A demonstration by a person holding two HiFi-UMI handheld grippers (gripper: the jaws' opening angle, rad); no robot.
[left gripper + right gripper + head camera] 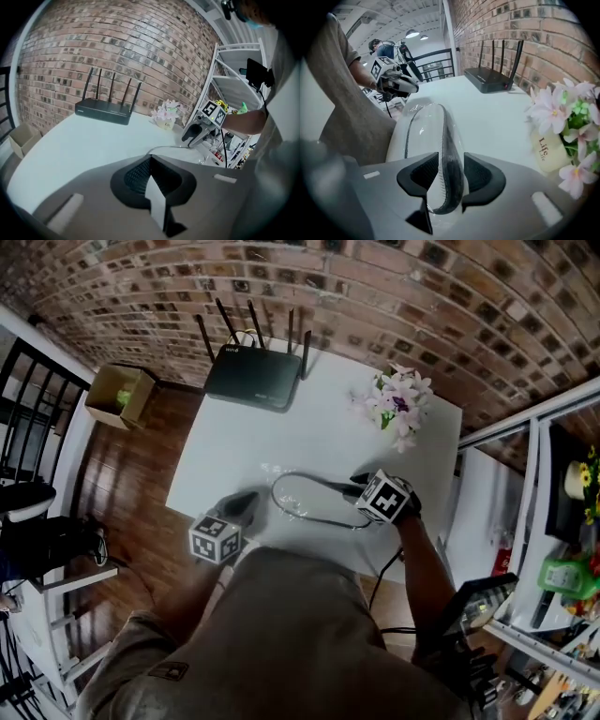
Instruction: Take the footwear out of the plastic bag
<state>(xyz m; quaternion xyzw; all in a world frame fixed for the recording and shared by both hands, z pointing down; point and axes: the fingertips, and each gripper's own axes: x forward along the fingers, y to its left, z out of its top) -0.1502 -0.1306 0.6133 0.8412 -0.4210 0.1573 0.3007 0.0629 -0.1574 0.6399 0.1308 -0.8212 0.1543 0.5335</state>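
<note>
A white slipper [314, 502] with a dark rim lies in a clear plastic bag [291, 507] near the front of the white table [281, 442]. My right gripper [361, 491] is at the slipper's right end. In the right gripper view the right gripper [445, 161] stands open, and the bagged slipper [426, 136] runs edge-up between its pads with gaps on both sides. My left gripper [246, 505] sits at the bag's left side. In the left gripper view the left gripper [151, 161] is shut on a thin pale sheet [157, 204], apparently the bag's edge.
A black router [255, 376] with several antennas stands at the table's back. A pot of pink and white flowers [398, 404] is at the back right, close to my right gripper. A cardboard box [120, 395] sits on the wooden floor at left. Metal shelving [553, 521] stands to the right.
</note>
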